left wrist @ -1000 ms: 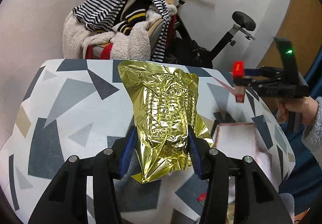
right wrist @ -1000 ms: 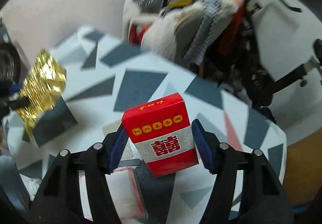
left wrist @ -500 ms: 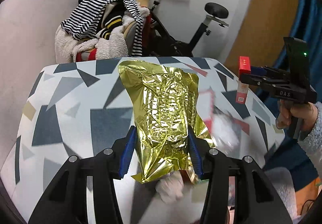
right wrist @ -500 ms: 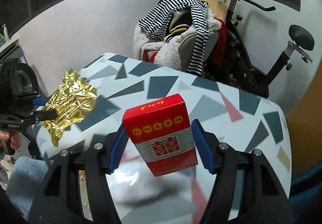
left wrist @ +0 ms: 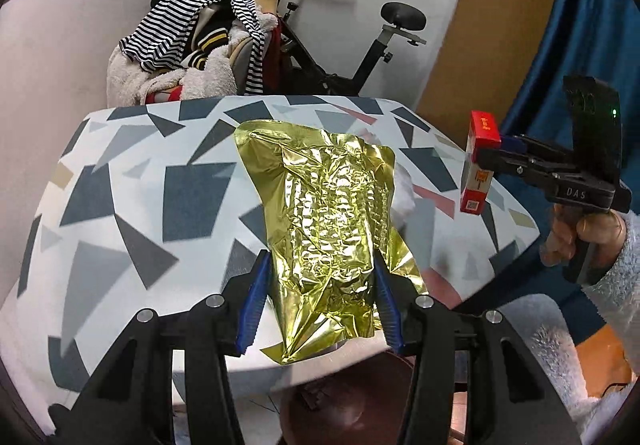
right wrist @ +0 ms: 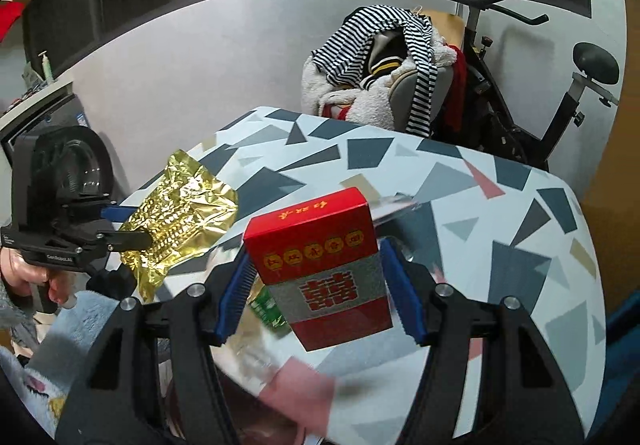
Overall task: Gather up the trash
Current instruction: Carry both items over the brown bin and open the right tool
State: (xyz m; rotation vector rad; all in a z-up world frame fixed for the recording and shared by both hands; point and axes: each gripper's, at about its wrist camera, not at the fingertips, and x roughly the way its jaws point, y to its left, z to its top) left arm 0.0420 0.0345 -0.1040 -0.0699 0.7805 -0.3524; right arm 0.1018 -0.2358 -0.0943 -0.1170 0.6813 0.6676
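1. Trash is in both grippers: a crumpled gold foil wrapper (left wrist: 328,241) in the left gripper (left wrist: 320,297) and a red cigarette pack (right wrist: 320,269) in the right gripper (right wrist: 320,293).
2. In the left wrist view the blue pads (left wrist: 256,297) press on the lower sides of the gold foil wrapper, so the left gripper is clamped on it; the foil stands up above the fingers and hangs a little below them, off the bench (left wrist: 132,181).
3. In the right wrist view the red cigarette pack sits upright, slightly tilted, between the blue pads (right wrist: 400,285), which grip its two sides; it is lifted clear of the bench.
4. Each gripper shows in the other camera: the right one at the right edge of the left view, held by a hand (left wrist: 580,233) in a fluffy pale sleeve (left wrist: 616,285); the left one at the left edge of the right view with the foil sticking out.
5. The bench has a white top with grey, dark blue and pink triangles.
6. Something green (right wrist: 268,309) lies blurred low behind the red pack; I cannot tell what it is.
7. Behind the bench stand a chair heaped with clothes, a striped garment (left wrist: 188,21) on top, and an exercise bike (left wrist: 360,45).
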